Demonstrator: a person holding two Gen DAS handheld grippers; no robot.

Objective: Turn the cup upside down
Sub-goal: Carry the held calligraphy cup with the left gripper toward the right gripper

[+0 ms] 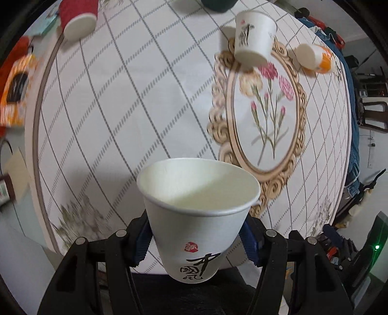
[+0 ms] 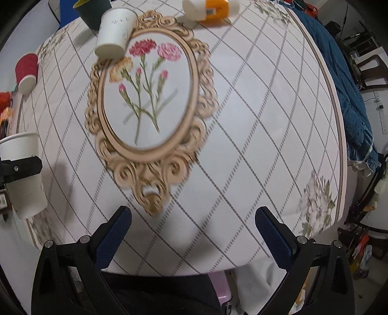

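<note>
Left gripper (image 1: 196, 238): we see it clamped on the white cup (image 1: 197, 206), mouth up, above the table's (image 1: 145, 97) near edge.
Right gripper (image 2: 192, 232): jaws spread, nothing between them.
Farther back: 1 red cup (image 1: 77, 18) upside down.

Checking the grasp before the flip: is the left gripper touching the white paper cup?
Touching. In the left wrist view, the left gripper has both blue pads pressed against the white paper cup.
</note>
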